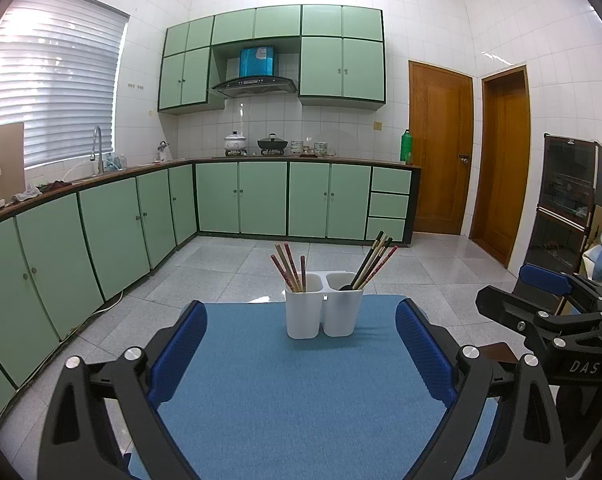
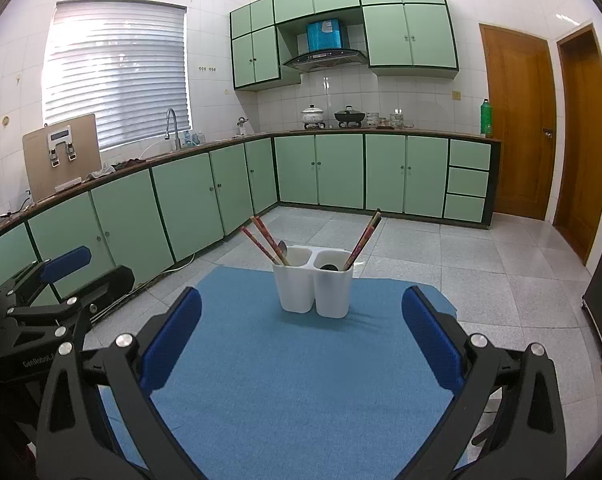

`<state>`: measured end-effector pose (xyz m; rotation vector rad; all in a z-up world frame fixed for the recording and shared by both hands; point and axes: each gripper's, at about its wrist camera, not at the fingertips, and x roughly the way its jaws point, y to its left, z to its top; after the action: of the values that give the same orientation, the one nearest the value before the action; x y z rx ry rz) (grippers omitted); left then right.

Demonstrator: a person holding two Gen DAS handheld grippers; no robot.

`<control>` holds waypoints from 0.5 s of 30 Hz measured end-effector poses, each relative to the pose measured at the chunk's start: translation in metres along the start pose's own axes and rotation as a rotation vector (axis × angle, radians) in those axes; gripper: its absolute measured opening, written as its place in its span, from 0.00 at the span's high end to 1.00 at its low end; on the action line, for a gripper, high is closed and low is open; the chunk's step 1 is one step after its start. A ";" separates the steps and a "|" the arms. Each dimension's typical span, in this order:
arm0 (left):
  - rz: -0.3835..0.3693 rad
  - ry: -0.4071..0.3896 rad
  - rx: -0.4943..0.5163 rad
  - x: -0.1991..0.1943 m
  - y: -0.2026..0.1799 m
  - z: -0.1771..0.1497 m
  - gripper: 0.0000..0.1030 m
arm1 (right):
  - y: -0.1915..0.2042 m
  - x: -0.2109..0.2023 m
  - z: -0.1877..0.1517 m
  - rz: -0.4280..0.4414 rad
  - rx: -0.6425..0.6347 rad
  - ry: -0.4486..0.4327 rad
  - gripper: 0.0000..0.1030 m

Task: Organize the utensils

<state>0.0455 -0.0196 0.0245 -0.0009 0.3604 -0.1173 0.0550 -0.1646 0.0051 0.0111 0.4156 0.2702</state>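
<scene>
A white two-compartment utensil holder [image 1: 323, 307] stands upright toward the far edge of a surface covered with a blue mat [image 1: 285, 392], roughly centred between the left and right sides. In the left wrist view its left compartment holds a bunch of reddish chopsticks [image 1: 289, 266] leaning left, while the right compartment holds darker and red patterned chopsticks [image 1: 375, 262] leaning right, along with a black spoon [image 1: 345, 287] whose bowl shows just above the rim. From the right wrist view the same holder [image 2: 315, 290] shows a metal spoon [image 2: 282, 249] among the chopsticks of its left compartment. The left tongs [image 1: 301, 356] hover over the near part of the mat with their blue-padded fingers [image 1: 179, 350] spread wide and nothing between them, well short of the holder. The right tongs [image 2: 301, 340] are likewise spread wide and empty, facing the holder from the near side, and they also appear at the right edge of the left wrist view. Beyond the surface lies a grey tiled floor [image 1: 229, 268], and further away an L-shaped run of green kitchen cabinets [image 1: 261, 198] lines the left and far walls, with a range hood [image 1: 255, 84] above the stove and two wooden doors [image 1: 441, 148] on the far right.
</scene>
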 end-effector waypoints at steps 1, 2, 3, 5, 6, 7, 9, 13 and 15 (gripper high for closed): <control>0.000 0.000 0.000 0.000 0.000 0.000 0.09 | 0.000 0.000 0.000 0.000 0.001 0.000 0.06; 0.000 0.001 0.000 0.000 0.000 0.000 0.09 | 0.000 0.000 0.000 0.001 0.001 0.001 0.06; 0.000 0.001 0.001 0.000 0.001 0.001 0.09 | 0.000 0.000 0.000 0.000 0.001 0.000 0.06; 0.001 0.000 0.002 0.000 0.001 0.001 0.09 | 0.000 0.000 0.000 0.001 0.001 0.000 0.06; 0.001 0.000 0.002 0.000 0.001 0.001 0.09 | 0.000 0.000 0.000 0.001 0.000 0.000 0.06; 0.000 0.000 0.001 0.000 0.002 0.001 0.09 | 0.000 0.000 0.000 0.000 0.000 0.000 0.06; 0.001 0.000 0.002 0.000 0.001 0.001 0.09 | 0.000 0.000 0.000 0.000 0.000 0.000 0.06; 0.001 0.001 0.001 0.000 0.001 0.001 0.09 | 0.000 0.000 -0.001 0.000 0.000 0.000 0.06; 0.001 0.002 0.003 0.000 0.001 0.001 0.09 | 0.000 0.000 0.000 0.000 0.000 0.000 0.06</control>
<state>0.0460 -0.0182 0.0253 0.0022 0.3625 -0.1163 0.0549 -0.1645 0.0047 0.0111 0.4158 0.2702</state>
